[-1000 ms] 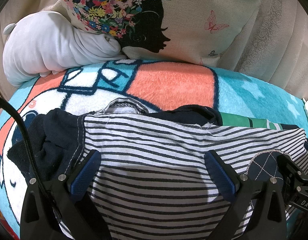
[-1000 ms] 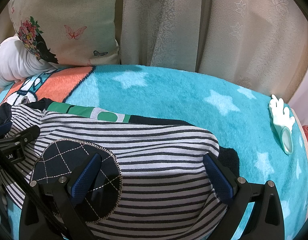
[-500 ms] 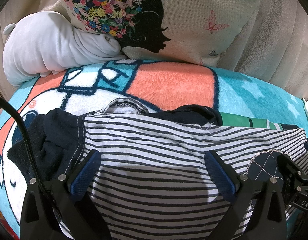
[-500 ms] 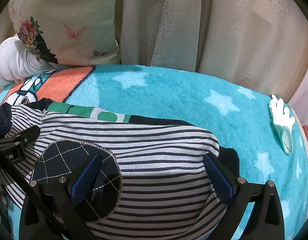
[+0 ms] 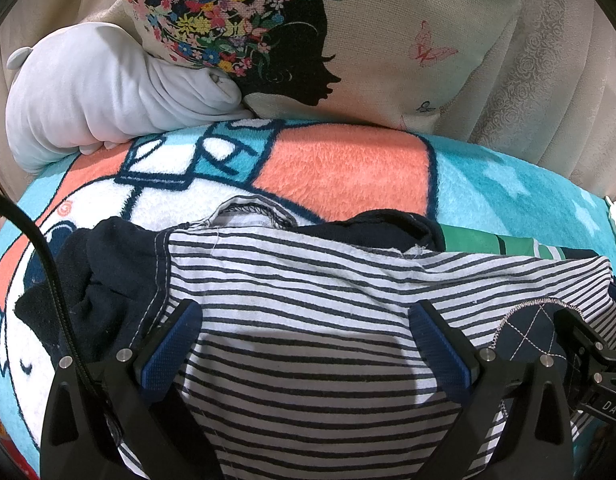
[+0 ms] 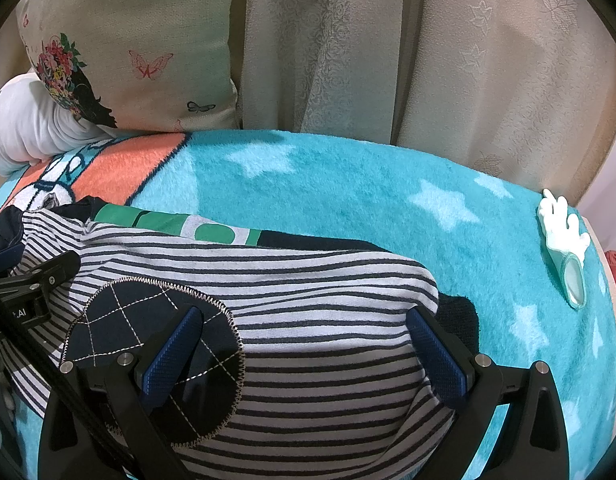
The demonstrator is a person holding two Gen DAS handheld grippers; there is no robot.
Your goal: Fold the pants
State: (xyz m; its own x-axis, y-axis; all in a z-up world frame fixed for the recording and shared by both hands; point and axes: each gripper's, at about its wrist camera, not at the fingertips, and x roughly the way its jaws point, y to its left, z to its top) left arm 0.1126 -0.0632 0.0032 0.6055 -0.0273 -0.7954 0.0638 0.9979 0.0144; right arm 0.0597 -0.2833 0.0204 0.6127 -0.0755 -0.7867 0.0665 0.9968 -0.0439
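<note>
Navy-and-white striped pants (image 5: 308,288) lie spread on a teal cartoon blanket (image 5: 340,168), with a dark navy waistband part at the left and a round navy knee patch (image 6: 148,344). The pants also show in the right wrist view (image 6: 328,292). My left gripper (image 5: 304,336) is open, its blue pads wide apart just above the striped cloth. My right gripper (image 6: 308,340) is open too, over the cloth with its left pad above the patch. Neither holds anything. The right gripper's body shows at the left view's right edge.
A floral cushion (image 5: 348,32) and a grey plush (image 5: 108,96) stand at the blanket's far edge, with curtains (image 6: 428,60) behind. A small white and mint sock (image 6: 564,248) lies at the blanket's right edge. A green-printed garment (image 6: 196,228) peeks from under the pants.
</note>
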